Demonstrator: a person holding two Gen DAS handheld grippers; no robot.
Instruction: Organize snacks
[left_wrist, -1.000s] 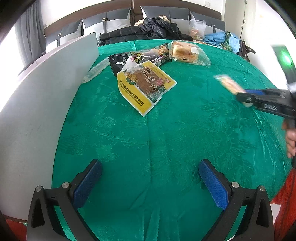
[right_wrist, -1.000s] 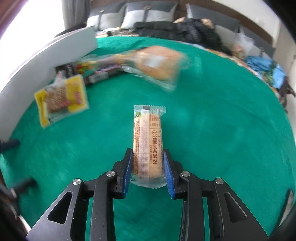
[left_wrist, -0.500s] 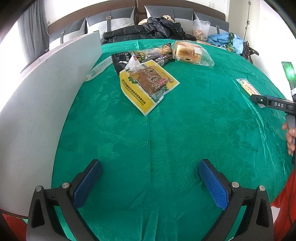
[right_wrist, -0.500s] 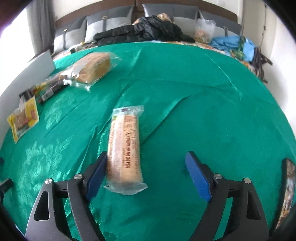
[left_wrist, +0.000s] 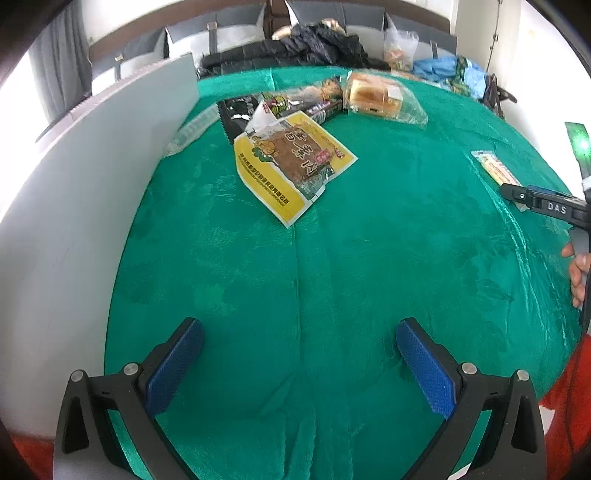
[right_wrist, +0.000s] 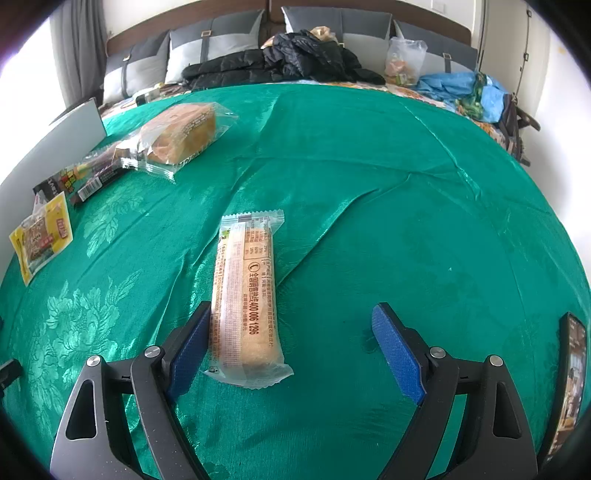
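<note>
A long biscuit bar in a clear wrapper (right_wrist: 243, 295) lies flat on the green cloth (right_wrist: 406, 206). My right gripper (right_wrist: 291, 309) is open around its near end. The left pad (right_wrist: 190, 347) is right beside the wrapper and the right pad stands well clear. The same bar (left_wrist: 495, 168) shows at the right edge of the left wrist view. My left gripper (left_wrist: 299, 325) hangs open over bare cloth with nothing between its fingers. A yellow jerky packet (left_wrist: 291, 162), dark snack packets (left_wrist: 236, 114) and a wrapped bread (left_wrist: 373, 98) lie in a loose group further back.
A white board (left_wrist: 74, 206) stands upright along the left side of the cloth. Dark coats (right_wrist: 280, 59), a plastic bag and blue clothing lie beyond the far edge. A hand (left_wrist: 578, 273) shows at the right edge. A flat screen-like object (right_wrist: 570, 387) sits at the right.
The right gripper carried the bar to the right, away from the snack group, then opened and left it on the cloth. The left gripper has barely moved.
</note>
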